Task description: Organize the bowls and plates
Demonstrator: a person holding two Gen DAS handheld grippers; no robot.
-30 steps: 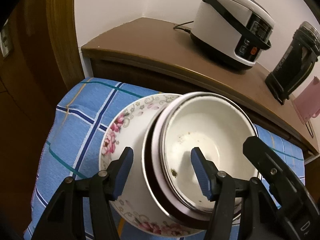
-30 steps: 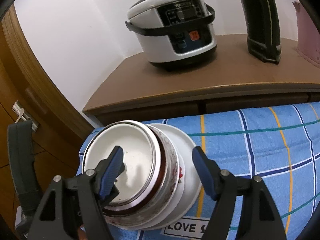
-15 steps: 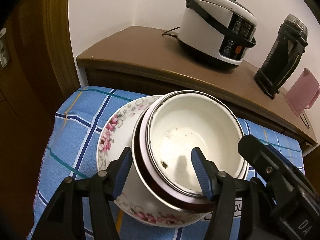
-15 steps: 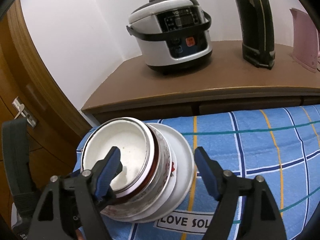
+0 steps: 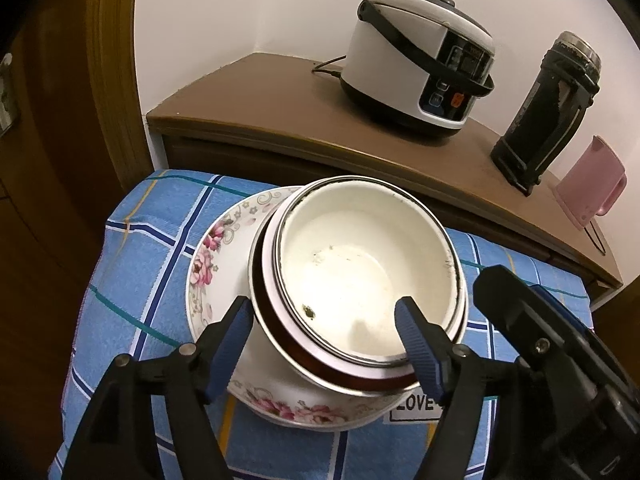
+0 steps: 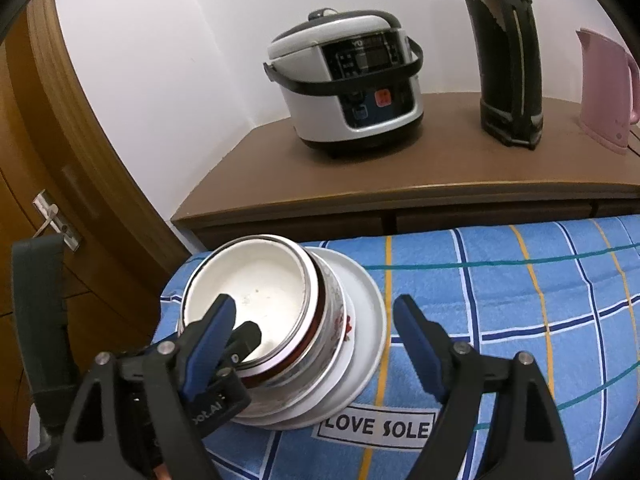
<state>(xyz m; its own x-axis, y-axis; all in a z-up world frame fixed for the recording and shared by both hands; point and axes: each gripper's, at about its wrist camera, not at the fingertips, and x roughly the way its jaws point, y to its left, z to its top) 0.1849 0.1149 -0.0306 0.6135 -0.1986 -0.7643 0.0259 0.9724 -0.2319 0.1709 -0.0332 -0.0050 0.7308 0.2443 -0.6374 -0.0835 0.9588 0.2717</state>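
A stack of dishes stands on the blue checked cloth (image 5: 160,240). A white enamel bowl (image 5: 360,280) is on top, a brown-rimmed bowl (image 5: 280,344) sits under it, and a rose-patterned plate (image 5: 216,248) is at the bottom. My left gripper (image 5: 322,312) straddles the near rim, one finger inside the top bowl and one outside. Its jaws are opening and the pads are off the bowl. My right gripper (image 6: 316,308) spans the white bowl (image 6: 256,292) and the white plate's (image 6: 368,312) edge. Its jaws are also opening and grip nothing.
Behind the cloth a brown wooden cabinet (image 6: 400,168) carries a rice cooker (image 6: 352,80), a tall black flask (image 6: 508,60) and a pink kettle (image 6: 604,88). At the left is a wooden door with a handle (image 6: 52,216). A "LOVE SOLE" label (image 6: 376,428) lies beside the stack.
Both grippers have drawn back and up a little from the stack, and their jaws have spread wider. The stack has stayed in place on the cloth.
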